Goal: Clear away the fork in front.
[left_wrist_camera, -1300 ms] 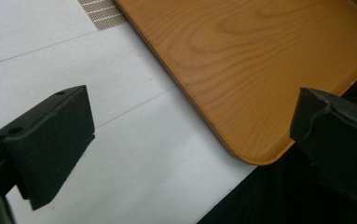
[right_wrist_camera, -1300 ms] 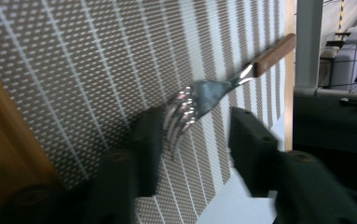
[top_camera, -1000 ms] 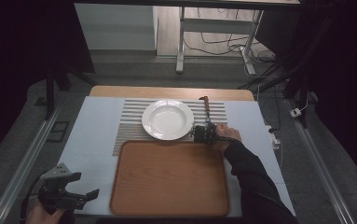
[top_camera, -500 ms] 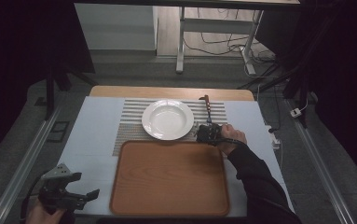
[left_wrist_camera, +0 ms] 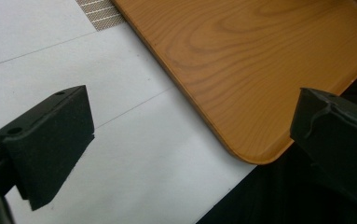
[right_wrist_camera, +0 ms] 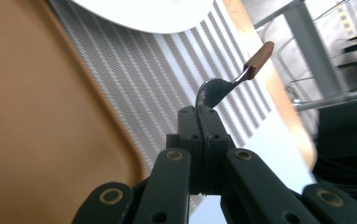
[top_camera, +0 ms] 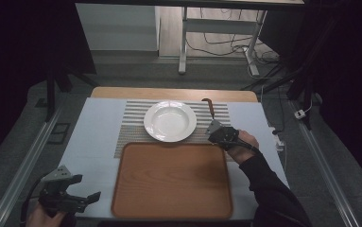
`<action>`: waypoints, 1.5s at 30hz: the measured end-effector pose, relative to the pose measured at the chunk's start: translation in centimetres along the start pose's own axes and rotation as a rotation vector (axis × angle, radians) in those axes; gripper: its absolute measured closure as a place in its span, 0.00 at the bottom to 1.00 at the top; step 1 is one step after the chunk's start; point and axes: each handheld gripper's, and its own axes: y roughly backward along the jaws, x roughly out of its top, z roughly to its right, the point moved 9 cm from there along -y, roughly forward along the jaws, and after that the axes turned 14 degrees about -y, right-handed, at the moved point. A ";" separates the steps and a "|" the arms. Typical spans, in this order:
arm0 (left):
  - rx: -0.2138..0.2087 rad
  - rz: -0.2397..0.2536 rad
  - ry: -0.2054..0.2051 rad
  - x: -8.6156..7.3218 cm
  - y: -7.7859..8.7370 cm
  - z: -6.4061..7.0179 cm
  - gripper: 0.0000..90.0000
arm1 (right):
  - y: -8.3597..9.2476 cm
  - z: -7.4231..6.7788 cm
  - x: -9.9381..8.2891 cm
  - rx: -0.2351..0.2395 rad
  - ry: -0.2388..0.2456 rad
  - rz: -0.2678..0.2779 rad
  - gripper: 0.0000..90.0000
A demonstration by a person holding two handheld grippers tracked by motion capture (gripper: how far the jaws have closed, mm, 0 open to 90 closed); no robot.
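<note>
**Fork gripped by its head, lift pending**

While the left gripper [top_camera: 81, 201] idled with jaws wide over the counter's [top_camera: 93, 137] near corner by the tray [top_camera: 171, 182], the right gripper [right_wrist_camera: 203, 112] had its jaws closed flat on the fork [right_wrist_camera: 223, 86]. The step in hand looked like the pickup; next, a clean lift seemed needed before carrying it to the tray or the plate [top_camera: 170, 120]. The fork was dark metal with a brown wooden handle, lying on the striped mat [top_camera: 131, 125] right of the plate, handle pointing away.
</note>
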 end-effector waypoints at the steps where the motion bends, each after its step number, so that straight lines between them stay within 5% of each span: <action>1: 0.000 0.001 0.001 0.0 0.0 0.0 0.00 | 0.6 -0.2 -0.3 0.045 -0.048 0.011 0.99; 11: -0.009 0.001 -0.011 0.1 0.0 0.2 0.00 | 3.0 -1.0 -1.1 0.178 -0.182 0.067 0.99; 16: -0.024 0.006 -0.019 0.3 0.0 0.4 0.00 | 5.1 -1.7 -1.2 0.285 -0.267 0.128 0.99; 27: -0.084 0.036 -0.066 1.6 -0.6 1.0 0.00 | 8.3 -3.5 -1.8 0.479 -0.355 0.196 0.99; 32: -0.093 0.038 -0.122 2.4 -1.4 1.1 0.00 | 9.3 -4.5 -1.8 0.541 -0.366 0.214 0.99; 39: -0.115 0.072 -0.142 4.2 -2.5 1.2 0.00 | 11.1 -6.6 -1.5 0.657 -0.352 0.249 0.99; 45: -0.146 0.054 -0.187 5.6 -4.3 1.8 0.00 | 12.2 -8.5 -1.5 0.744 -0.331 0.258 0.99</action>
